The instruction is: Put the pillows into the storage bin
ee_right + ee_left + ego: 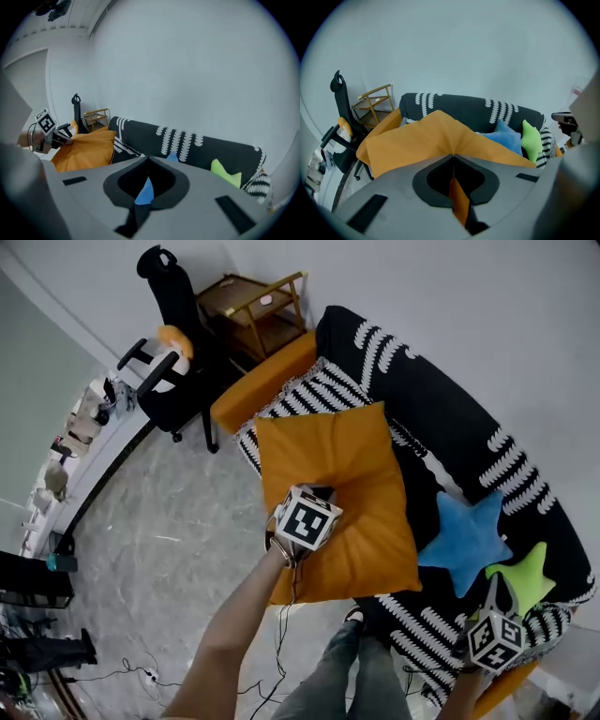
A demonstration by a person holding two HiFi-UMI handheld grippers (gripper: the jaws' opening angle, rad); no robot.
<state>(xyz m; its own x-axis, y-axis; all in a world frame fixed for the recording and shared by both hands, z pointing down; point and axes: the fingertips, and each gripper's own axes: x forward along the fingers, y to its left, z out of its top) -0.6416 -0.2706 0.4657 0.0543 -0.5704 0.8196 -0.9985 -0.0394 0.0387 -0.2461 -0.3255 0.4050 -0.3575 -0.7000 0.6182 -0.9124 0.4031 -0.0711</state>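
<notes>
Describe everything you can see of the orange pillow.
The orange pillow is a large, square, soft fabric cushion, plain, with seamed edges and creases. The left gripper is shut on its near edge. The fabric is pinched between the fingers and rises to a peak there, the rest sloping away. It lies over the black-and-white sofa, left of a blue pillow. Whether it touches the seat cannot be told.

orange pillow (342,493), blue pillow (464,535): matt cloth | floor (178,540): glossy stone | side table (251,307): wood
</notes>
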